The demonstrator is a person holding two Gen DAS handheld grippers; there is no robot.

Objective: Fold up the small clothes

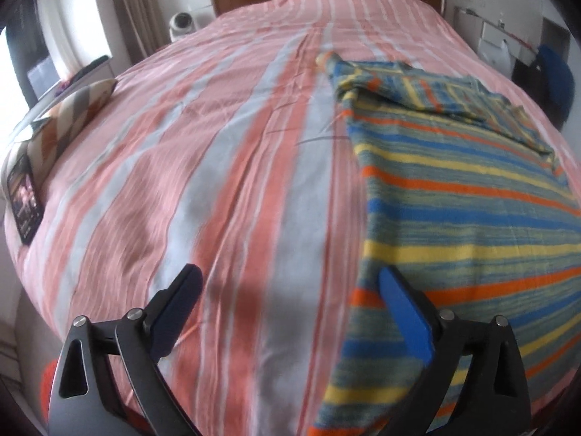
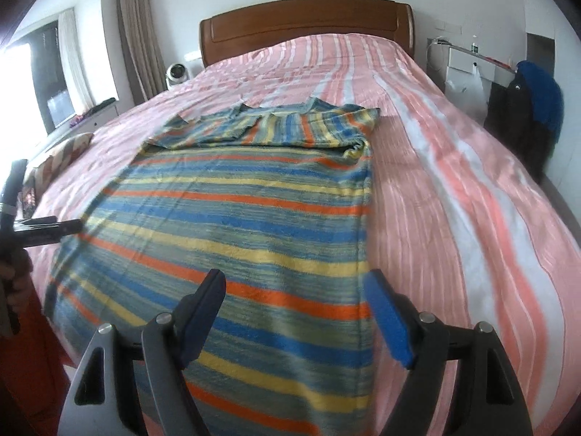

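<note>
On the pink-and-white striped bedspread (image 2: 454, 189), between the wooden headboard (image 2: 305, 18) and the near bed edge, the striped knit top (image 2: 232, 218) lies flat with its sleeves folded in across the end nearer the headboard. It is judged soft, light and limp, so it should drape and sag when lifted; the advisable grip points are the two hem corners farthest from the headboard, one per gripper. The left gripper (image 1: 290, 305) and right gripper (image 2: 294, 309) both stand with jaws wide apart, holding nothing; no containers are visible.
</note>
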